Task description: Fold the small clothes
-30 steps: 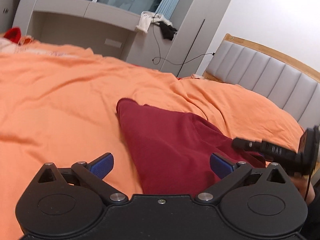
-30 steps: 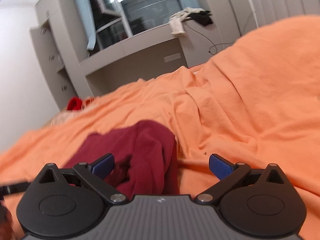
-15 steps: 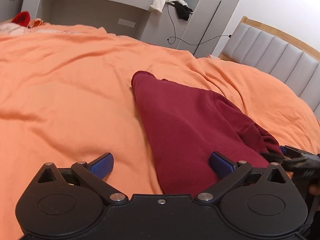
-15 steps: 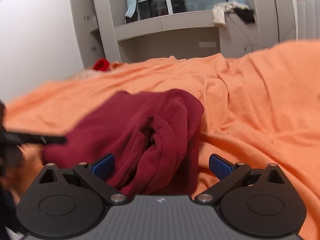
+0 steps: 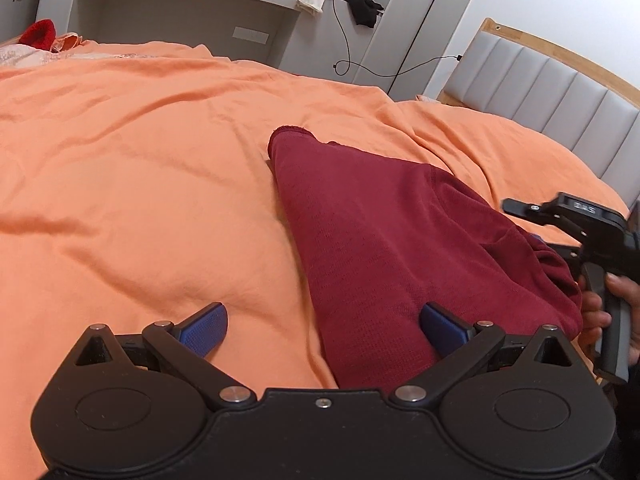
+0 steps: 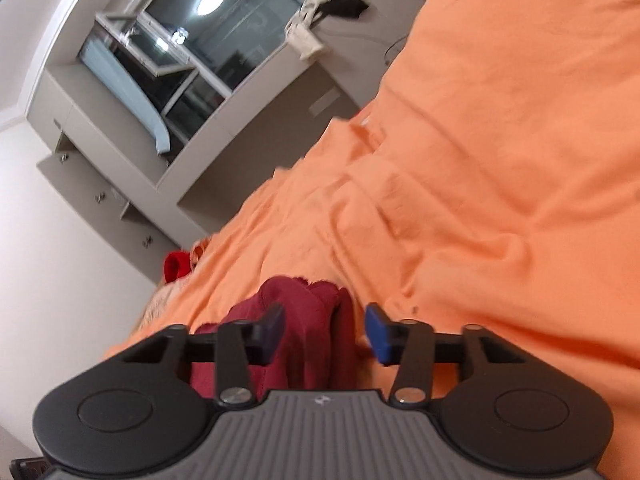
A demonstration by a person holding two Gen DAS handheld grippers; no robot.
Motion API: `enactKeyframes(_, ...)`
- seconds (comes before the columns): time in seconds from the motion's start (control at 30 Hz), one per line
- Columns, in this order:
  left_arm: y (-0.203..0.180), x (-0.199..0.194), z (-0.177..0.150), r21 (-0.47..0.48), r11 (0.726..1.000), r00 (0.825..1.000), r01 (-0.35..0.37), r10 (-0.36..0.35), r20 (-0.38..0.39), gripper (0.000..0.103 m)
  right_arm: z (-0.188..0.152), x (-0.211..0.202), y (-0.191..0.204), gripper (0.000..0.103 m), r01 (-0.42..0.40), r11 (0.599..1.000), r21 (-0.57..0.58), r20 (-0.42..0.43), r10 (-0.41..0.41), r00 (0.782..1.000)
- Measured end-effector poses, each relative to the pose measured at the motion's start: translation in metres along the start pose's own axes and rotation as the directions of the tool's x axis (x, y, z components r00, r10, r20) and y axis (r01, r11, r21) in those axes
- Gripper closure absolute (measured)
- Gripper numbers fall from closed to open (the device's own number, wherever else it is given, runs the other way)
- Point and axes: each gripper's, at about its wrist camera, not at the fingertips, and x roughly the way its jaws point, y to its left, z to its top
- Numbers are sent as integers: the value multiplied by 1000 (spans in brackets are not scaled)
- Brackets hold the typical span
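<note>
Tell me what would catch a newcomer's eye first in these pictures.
The dark red garment lying across the middle of the wide orange bedcover stands out most. The right gripper straddles its bunched end, fingers part closed, while the left gripper hangs open over its near edge. A padded grey headboard sits at far right.

The bed (image 5: 540, 76) fills most of the left wrist frame; its padded grey headboard with a wooden rim occupies the upper right. An orange duvet (image 5: 140, 168) covers the bed, creased in shallow folds. A dark red garment (image 5: 380, 240) lies directly on the duvet, right of centre, narrowing toward mid-frame. At the upper left edge, a bright red cloth item (image 5: 40, 34) rests on the bedding.
</note>
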Motion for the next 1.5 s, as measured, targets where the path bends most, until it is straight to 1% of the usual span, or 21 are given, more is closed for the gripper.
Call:
enactKeyframes(0.03, -1, 0, 0, 1, 1000, 1000, -1, 1, 1, 0, 0, 7, 1, 66, 3, 1000, -4, -19, -3, 1000)
enactKeyframes(0.07, -1, 0, 0, 2, 1000, 1000, 0, 0, 1, 0, -1, 12, 3, 82, 9, 1000, -14, -25, -9, 1000)
enactKeyframes(0.1, -1, 1, 0, 1, 1000, 1000, 0, 0, 1, 0, 0, 17, 5, 94, 23, 999, -29, -17, -24, 1000)
enactKeyframes(0.27, -1, 1, 0, 2, 1000, 1000, 0, 0, 1, 0, 10, 14, 9, 96, 28, 997, -78, 86, -21, 996)
enactKeyframes(0.43, -1, 1, 0, 1, 1000, 1000, 0, 0, 0, 0, 2, 27, 1, 96, 73, 994, -81, 43, -70, 997)
enactKeyframes(0.47, -1, 1, 0, 0, 1000, 1000, -1, 1, 0, 0, 0, 27, -1, 94, 75, 994, -77, 37, -73, 997)
enactKeyframes(0.53, -2, 1, 0, 1, 1000, 1000, -4, 4, -1, 0, -1, 22, -5, 82, 79, 995, -56, 37, -77, 996)
enactKeyframes(0.6, -3, 0, 0, 3, 1000, 1000, -7, 7, 1, 0, -1, 15, -6, 63, 83, 995, -48, 48, -81, 996)
enactKeyframes(0.63, -3, 0, 0, 3, 1000, 1000, -7, 7, 1, 0, -1, 11, -6, 59, 75, 996, -51, 53, -72, 996)
enactKeyframes(0.7, -3, 0, 1, 2, 1000, 1000, -7, 7, 0, 0, -1, 2, -3, 47, 54, 997, -62, 56, -50, 997)
enactKeyframes(0.77, -3, 0, 1, 3, 1000, 1000, -6, 6, -1, 0, -3, -6, 0, 42, 43, 996, -84, 47, -39, 998)
enactKeyframes(0.87, -2, 0, 1, 2, 1000, 1000, -2, 2, -2, 0, -12, -10, 7, 40, 57, 987, -153, -4, -59, 998)
enactKeyframes(0.93, 0, 0, 2, 2, 1000, 1000, 1, -1, -4, 0, -22, -9, 12, 40, 79, 969, -235, -49, -93, 994)
enactKeyframes(1.03, 1, 1, 3, 3, 1000, 1000, 6, -6, -8, 0, -38, -14, 20, 37, 87, 929, -361, -83, -125, 989)
enactKeyframes(1.1, 1, 1, 3, 6, 1000, 1000, 7, -7, -12, 0, -45, -19, 25, 27, 102, 902, -420, -83, -149, 985)
enactKeyframes(1.13, 2, 1, 4, 10, 1000, 1000, 8, -8, -14, 0, -47, -22, 26, 24, 108, 893, -436, -82, -159, 984)
enactKeyframes(1.17, 2, 2, 5, 13, 1000, 1000, 10, -10, -17, 0, -49, -24, 26, 20, 110, 889, -444, -85, -163, 983)
enactKeyframes(1.33, 3, 2, 5, 15, 1000, 1000, 15, -15, -23, 0, -54, -28, 24, 16, 114, 886, -450, -98, -175, 980)
enactKeyframes(1.4, 4, 2, 5, 19, 1000, 1000, 16, -15, -24, 0, -53, -30, 25, 13, 117, 886, -449, -101, -181, 978)
enactKeyframes(1.43, 4, 2, 5, 20, 1000, 1000, 16, -15, -24, 0, -50, -31, 24, 11, 116, 890, -441, -102, -178, 979)
enactKeyframes(1.5, 5, 2, 6, 19, 1000, 1000, 17, -16, -26, 0, -42, -34, 19, 2, 100, 915, -390, -99, -150, 984)
